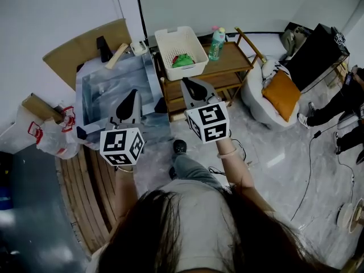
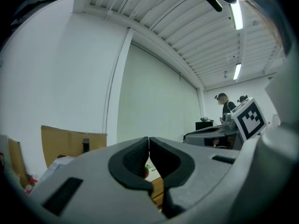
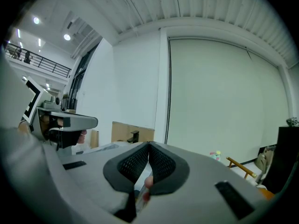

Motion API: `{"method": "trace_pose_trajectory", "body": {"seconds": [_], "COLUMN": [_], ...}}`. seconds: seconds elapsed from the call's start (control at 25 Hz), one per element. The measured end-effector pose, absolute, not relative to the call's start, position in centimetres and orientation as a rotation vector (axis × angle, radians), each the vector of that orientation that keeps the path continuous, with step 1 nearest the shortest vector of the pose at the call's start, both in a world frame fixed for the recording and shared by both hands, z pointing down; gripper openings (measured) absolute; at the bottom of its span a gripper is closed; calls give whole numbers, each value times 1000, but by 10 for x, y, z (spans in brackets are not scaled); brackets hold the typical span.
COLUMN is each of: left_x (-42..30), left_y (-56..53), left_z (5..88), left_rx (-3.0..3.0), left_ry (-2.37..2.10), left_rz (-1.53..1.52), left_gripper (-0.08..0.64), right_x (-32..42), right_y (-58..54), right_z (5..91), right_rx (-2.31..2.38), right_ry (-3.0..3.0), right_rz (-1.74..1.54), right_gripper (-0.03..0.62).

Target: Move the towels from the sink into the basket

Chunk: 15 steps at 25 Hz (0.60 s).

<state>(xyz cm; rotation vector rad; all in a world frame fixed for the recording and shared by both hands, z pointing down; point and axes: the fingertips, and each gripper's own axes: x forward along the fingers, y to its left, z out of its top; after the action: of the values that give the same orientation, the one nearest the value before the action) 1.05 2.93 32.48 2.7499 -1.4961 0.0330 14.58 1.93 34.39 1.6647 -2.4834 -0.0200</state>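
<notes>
**Both tools shut and empty, one green towel already in the basket**

Stands between a steel sink [image 1: 105,87] on the left and a low wooden desk [image 1: 230,61] just beside it on the right, with a tool in each hand. Holds the left tool [image 1: 134,92] out level, its tip falling over the right part of the sink's basin in the head view. Shows in the left gripper view that tool's dark pads [image 2: 133,160] meeting tip to tip: closed completely, with nothing caught between them. Points the right tool [image 1: 184,82] toward the desk, tip just short of the white basket [image 1: 177,41] as seen from above. Shows the same in the right gripper view, with pads [image 3: 161,164] pressed together at the tips and gripping nothing.

On the left end of the desk top, the basket, and inside it a crumpled green towel [image 1: 183,60] with a spot of red, lying toward the near wall. Just beside the basket on the right, an upright green bottle [image 1: 216,43] with a pink cap.

Cannot tell through the glare what lies in the sink's basin. Behind the sink, a black tap [image 1: 103,49] and a leaning sheet of cardboard [image 1: 79,53]. At its left corner, white plastic bags [image 1: 54,138] with red print. Right of the desk, well apart from both tools, a white chair [image 1: 256,90] with an orange cushion [image 1: 281,92].
</notes>
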Motion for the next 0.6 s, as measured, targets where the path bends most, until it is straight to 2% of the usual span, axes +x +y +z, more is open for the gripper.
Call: {"method": "trace_pose_trajectory", "body": {"seconds": [0.6], "left_x": [10], "left_y": [20], "left_z": [331], "left_rx": [2742], "left_ry": [-1455], "left_rz": [9], "left_gripper": [9], "right_x": [150], "right_y": [24], "right_z": [348], "right_rx": [1681], "right_ry": [-2444], "right_rz": [-6], "right_gripper": [26]}}
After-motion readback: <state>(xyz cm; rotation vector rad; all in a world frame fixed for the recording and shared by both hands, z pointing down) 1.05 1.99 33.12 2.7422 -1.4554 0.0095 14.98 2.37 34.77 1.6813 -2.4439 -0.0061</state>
